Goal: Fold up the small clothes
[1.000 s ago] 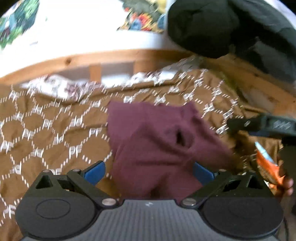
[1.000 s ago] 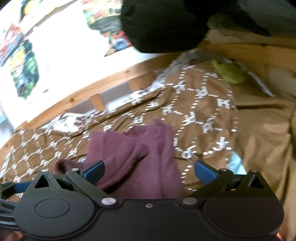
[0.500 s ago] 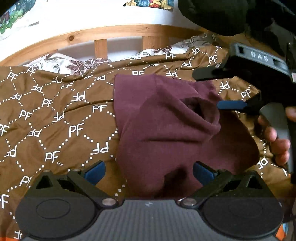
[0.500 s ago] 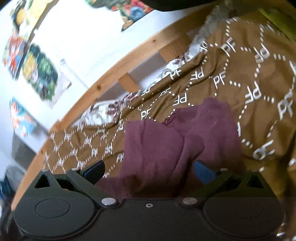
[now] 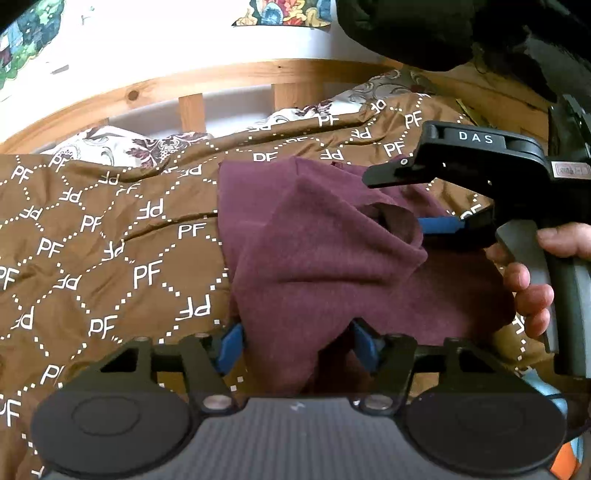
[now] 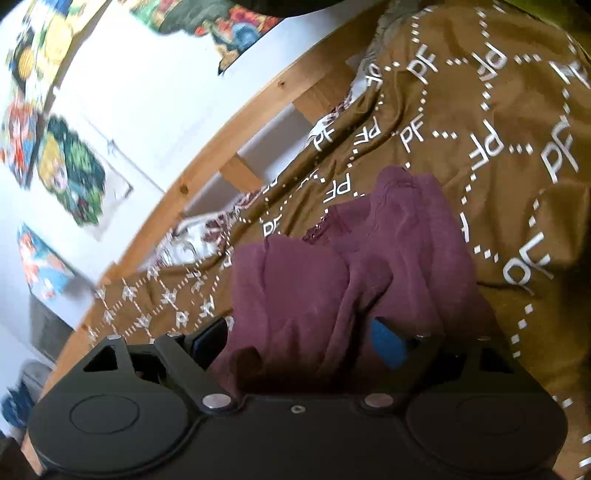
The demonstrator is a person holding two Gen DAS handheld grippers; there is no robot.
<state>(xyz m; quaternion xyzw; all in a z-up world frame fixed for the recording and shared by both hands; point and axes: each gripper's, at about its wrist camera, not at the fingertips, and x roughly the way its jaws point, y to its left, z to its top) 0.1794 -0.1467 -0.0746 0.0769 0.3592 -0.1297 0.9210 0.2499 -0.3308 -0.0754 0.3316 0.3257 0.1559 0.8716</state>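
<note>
A small maroon garment lies bunched on a brown "PF" patterned blanket. My left gripper has narrowed its blue-padded jaws around the garment's near edge, with cloth between them. My right gripper comes in from the right in the left wrist view, a hand on its handle, jaws around a raised fold by a sleeve opening. In the right wrist view the right gripper has maroon cloth between its fingers.
A wooden bed rail runs along the far side under a white wall with colourful posters. A floral pillow lies by the rail. Dark clothing hangs at the top right.
Both grippers' jaws have closed in from wide open onto the maroon cloth. The right gripper has come closer to the fold and tilted; the garment has bunched up a little.
</note>
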